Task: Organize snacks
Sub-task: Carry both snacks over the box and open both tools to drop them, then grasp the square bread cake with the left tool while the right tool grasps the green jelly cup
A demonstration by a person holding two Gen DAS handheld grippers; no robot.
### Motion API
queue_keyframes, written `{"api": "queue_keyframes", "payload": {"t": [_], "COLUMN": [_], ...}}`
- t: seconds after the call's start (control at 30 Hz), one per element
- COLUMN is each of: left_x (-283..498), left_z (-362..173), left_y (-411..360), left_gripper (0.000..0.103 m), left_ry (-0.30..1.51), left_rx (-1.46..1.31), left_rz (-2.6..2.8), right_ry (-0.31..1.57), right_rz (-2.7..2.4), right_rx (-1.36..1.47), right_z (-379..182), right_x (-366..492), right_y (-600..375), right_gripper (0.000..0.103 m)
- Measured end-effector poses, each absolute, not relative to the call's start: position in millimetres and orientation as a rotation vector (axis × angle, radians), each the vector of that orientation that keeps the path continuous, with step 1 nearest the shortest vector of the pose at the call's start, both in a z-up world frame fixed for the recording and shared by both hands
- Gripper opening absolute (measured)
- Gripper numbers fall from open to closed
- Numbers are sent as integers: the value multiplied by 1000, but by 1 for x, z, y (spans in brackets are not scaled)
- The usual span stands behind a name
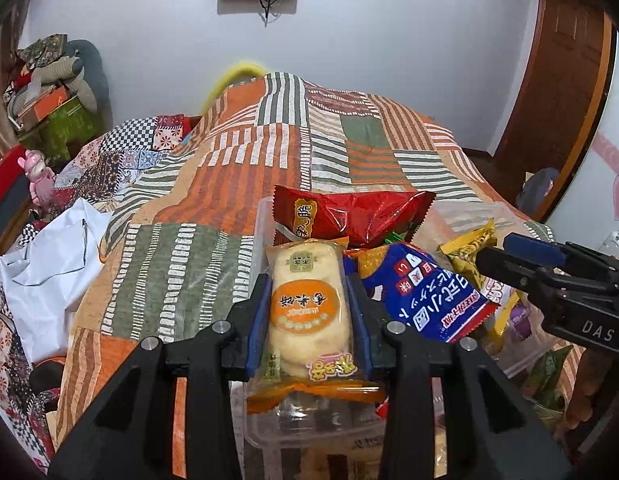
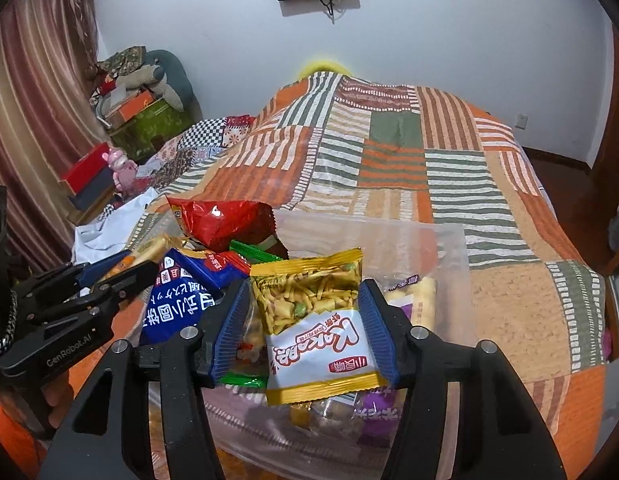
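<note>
My left gripper is shut on a clear pack of pale rice crackers with an orange label, held above a clear plastic box. My right gripper is shut on a yellow-and-white snack packet, held above a clear plastic bin of mixed snacks. A red foil bag and a blue packet lie between the grippers; both also show in the right wrist view, the red bag and the blue packet. The right gripper appears at the right of the left view.
Both boxes rest on a bed with an orange, green and white patchwork cover. White cloth lies at the left. Boxes and a pink toy sit beside the bed at the left. A wooden door stands at the right.
</note>
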State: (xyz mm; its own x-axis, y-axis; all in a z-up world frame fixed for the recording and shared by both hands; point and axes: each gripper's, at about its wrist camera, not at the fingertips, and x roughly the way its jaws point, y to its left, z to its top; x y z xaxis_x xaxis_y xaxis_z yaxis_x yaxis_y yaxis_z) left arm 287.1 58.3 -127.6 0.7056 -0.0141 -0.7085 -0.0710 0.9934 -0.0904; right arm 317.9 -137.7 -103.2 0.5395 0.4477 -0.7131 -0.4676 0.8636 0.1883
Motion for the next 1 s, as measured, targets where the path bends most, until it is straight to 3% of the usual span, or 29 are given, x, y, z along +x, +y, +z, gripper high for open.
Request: {"api": "queue_keyframes", "payload": {"t": [0.13,0.2,0.33,0.47,1.0], "left_x": [279,272,260,247,185], "left_z": [-121,-116,-108,-102,-114], "left_y": [56,53,50,49,43], "left_gripper": [51,70,71,80,80], "left_ry": [769,752,739,746,823], "left_rx": [-112,-99,-90,-102,-84], "left_rz": [22,20,8,2,-7], "right_ry": [834,824,804,788,751], "right_rz": [536,530,520,517,495], "right_rx": [-13,4,12,34,-37], "right_z": [-99,-96,-88,-79,-69], "right_x": [317,315,308,297,242], "right_y": [-141,-146,-153,-162,-188], "right_gripper": [59,65,67,68,69]}}
